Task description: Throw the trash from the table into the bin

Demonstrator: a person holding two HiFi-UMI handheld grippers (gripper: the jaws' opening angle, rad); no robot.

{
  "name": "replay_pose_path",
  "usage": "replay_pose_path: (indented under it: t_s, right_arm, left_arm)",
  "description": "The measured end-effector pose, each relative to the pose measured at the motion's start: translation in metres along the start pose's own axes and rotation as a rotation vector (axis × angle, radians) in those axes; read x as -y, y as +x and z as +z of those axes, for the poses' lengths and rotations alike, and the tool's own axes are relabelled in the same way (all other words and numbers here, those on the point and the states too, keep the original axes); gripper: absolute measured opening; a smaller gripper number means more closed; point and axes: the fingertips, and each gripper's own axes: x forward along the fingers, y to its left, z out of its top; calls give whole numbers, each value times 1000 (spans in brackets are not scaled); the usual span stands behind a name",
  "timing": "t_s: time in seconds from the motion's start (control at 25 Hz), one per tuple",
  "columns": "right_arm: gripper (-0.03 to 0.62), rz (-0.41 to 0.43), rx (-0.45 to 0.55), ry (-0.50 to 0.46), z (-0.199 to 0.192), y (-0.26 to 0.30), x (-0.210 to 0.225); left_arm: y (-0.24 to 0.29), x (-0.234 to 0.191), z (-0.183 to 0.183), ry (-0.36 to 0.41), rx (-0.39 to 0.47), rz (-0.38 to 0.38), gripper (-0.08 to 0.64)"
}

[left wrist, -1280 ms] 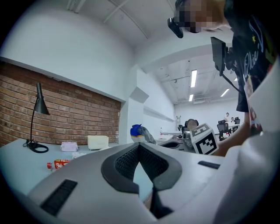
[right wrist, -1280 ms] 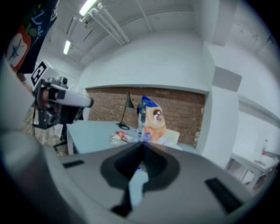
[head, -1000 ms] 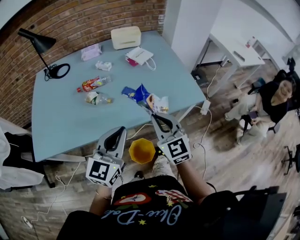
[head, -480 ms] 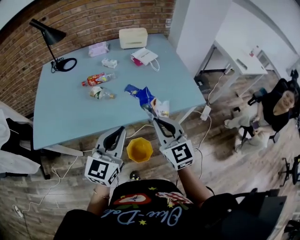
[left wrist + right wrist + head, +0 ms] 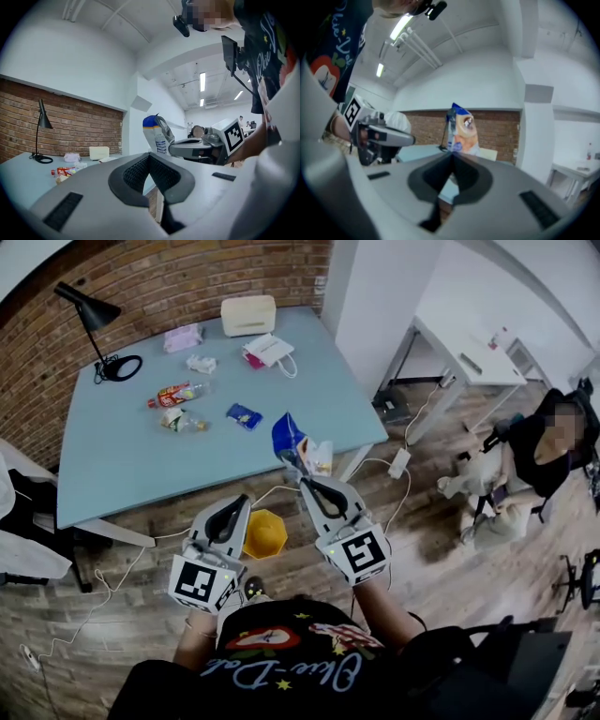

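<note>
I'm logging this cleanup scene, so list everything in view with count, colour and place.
table: one, light blue, by the brick wall
desk lamp: one, black, table's far left corner
box: one, cream, table's far edge
packet: one, pink, left of the box
paper bag: one, white, in front of the box
crumpled wrapper: one, white, mid table
red bottle: one, lying on the table
clear bottle: one, just nearer than the red one
small pack: one, blue, on the table
snack bag: one, blue and white, in the right gripper
bin: one, yellow, on the floor
seated person: one, dark top, far right
left gripper: grey, shut, empty
right gripper: grey, shut on the snack bag
</note>
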Motion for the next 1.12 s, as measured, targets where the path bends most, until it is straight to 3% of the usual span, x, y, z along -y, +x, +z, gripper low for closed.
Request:
replay_pose_path:
  t_s: [0.28, 0.52, 0.68, 0.92, 1.12]
  right_arm:
    - [6, 17, 45, 71, 3, -46, -2]
    - [6, 33, 19, 111, -21, -82, -2]
    - [6, 45, 21, 135, -29, -98, -4]
    - [6, 52, 48, 128, -25, -109, -15]
    - [8, -6, 25, 145, -28, -119, -10]
  left_arm:
    - [1, 44, -4, -2, -34, 4, 8]
    - [-9, 74, -16, -11, -83, 64, 8]
    - [-20, 97, -16, 8, -87, 64, 8]
    - [-36, 101, -21, 15, -107, 81, 8]
    - [-38, 101, -16, 23, -102, 43, 8]
